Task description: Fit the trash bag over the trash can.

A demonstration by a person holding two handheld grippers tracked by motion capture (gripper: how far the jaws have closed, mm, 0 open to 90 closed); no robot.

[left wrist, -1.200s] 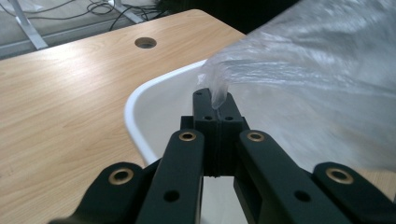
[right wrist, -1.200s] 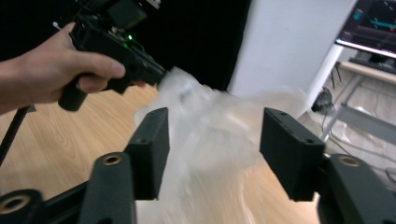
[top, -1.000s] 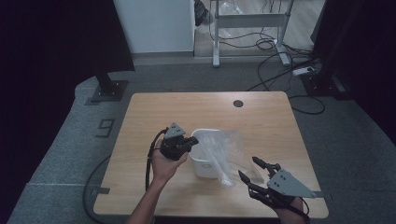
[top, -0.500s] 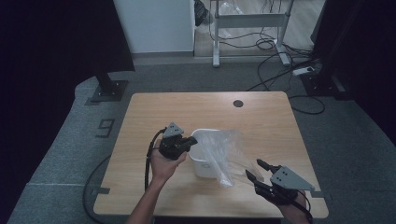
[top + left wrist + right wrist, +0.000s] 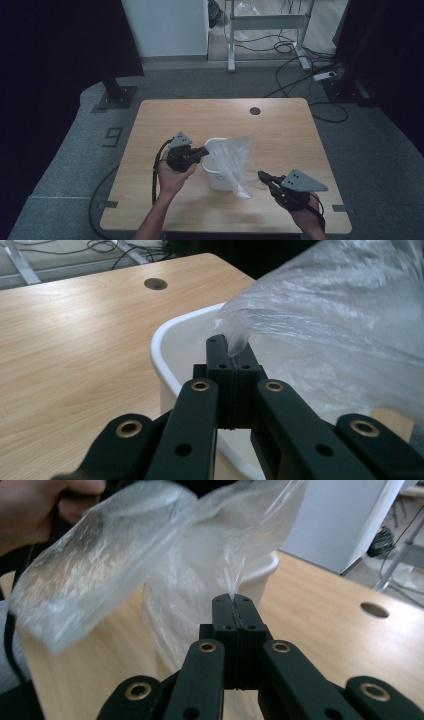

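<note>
Right claw (image 5: 263, 176) has pulled back toward the table's near right corner since a second ago, clenched on a corner of the clear plastic bag (image 5: 235, 162), drawing it out from the white bin (image 5: 216, 172). Left claw (image 5: 202, 151) hasn't moved, clamped on the bag's other edge at the bin's rim. Bag is now stretched between both claws, draped over the bin mid-table; likely opening it to line the bin. Right hand sits close to the table (image 5: 210, 117) front edge, little room to pull further. Far half of the table is free.
</note>
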